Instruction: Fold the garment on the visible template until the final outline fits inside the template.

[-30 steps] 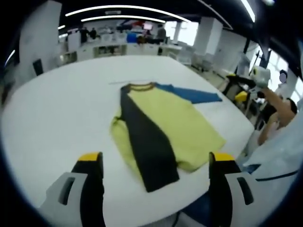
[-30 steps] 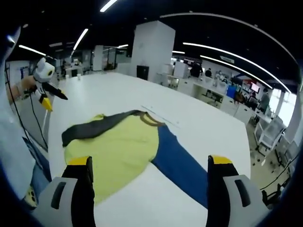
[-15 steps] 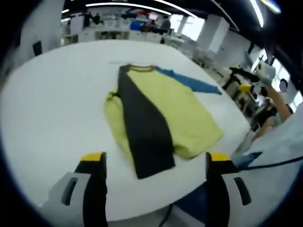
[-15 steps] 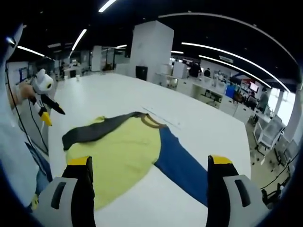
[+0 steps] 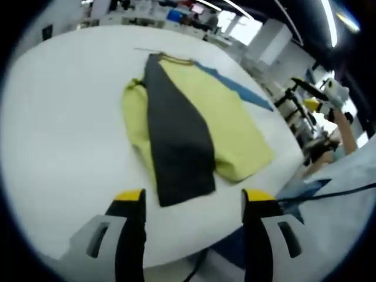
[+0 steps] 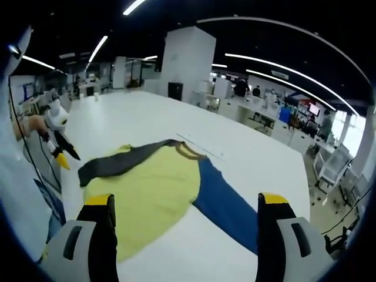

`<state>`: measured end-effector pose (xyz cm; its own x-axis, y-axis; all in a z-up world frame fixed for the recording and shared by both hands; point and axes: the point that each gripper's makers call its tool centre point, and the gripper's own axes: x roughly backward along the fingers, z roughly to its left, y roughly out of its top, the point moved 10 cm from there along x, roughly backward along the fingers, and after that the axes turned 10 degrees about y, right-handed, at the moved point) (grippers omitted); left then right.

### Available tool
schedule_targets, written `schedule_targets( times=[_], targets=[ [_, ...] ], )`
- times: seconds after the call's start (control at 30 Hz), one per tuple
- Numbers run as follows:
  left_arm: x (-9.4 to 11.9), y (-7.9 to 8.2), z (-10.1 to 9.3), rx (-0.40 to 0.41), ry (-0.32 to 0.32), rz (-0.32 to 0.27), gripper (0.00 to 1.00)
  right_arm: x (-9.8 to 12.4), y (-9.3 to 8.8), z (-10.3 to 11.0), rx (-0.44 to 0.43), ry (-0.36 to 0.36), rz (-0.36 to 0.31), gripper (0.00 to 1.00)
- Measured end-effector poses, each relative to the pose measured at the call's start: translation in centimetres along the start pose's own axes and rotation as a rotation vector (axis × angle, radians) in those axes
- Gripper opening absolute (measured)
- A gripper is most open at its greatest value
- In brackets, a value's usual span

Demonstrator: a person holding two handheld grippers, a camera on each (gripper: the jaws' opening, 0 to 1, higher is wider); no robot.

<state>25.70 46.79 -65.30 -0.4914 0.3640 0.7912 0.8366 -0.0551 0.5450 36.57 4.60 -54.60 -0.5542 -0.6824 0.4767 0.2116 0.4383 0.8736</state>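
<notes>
The left tool (image 5: 191, 202) hangs above the near edge of the tabletop (image 5: 64, 111). Its two jaws stand wide apart and hold nothing. The right tool (image 6: 185, 205) is also up in the air, with its two jaws wide apart and nothing between them.

There is one shirt (image 5: 217, 117), and it lies flat on the white tabletop. It is yellow. It has two sleeves. The dark sleeve (image 5: 176, 147) is folded across the yellow body, and its end lies just ahead of the left tool's jaws. The blue sleeve (image 5: 244, 91) sticks straight out on the far side of the shirt. In the right gripper view the shirt (image 6: 147, 188) lies under the tool, and its blue sleeve (image 6: 226, 205) runs between the two jaws toward the right one.

A thin line (image 6: 200, 145) marks the tabletop just past the collar.

In the right gripper view, a hand (image 6: 36, 124) holds the left tool at the left edge. Far behind the tabletop stand desks (image 6: 276, 126) and a white pillar (image 6: 188, 61). Long lights (image 6: 282, 64) run along the ceiling.
</notes>
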Motion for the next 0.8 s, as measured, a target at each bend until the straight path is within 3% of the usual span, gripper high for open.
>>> schedule_targets(
  times=[0.47, 0.8],
  targets=[
    [-1.5, -1.2, 0.8, 0.057, 0.03, 0.023, 0.47, 0.7, -0.1, 0.6, -0.008, -0.004, -0.011, 1.0],
    [-1.6, -1.1, 1.6, 0.068, 0.052, 0.038, 0.33, 0.9, 0.0, 0.3, 0.0, -0.011, 0.001, 1.0]
  ],
)
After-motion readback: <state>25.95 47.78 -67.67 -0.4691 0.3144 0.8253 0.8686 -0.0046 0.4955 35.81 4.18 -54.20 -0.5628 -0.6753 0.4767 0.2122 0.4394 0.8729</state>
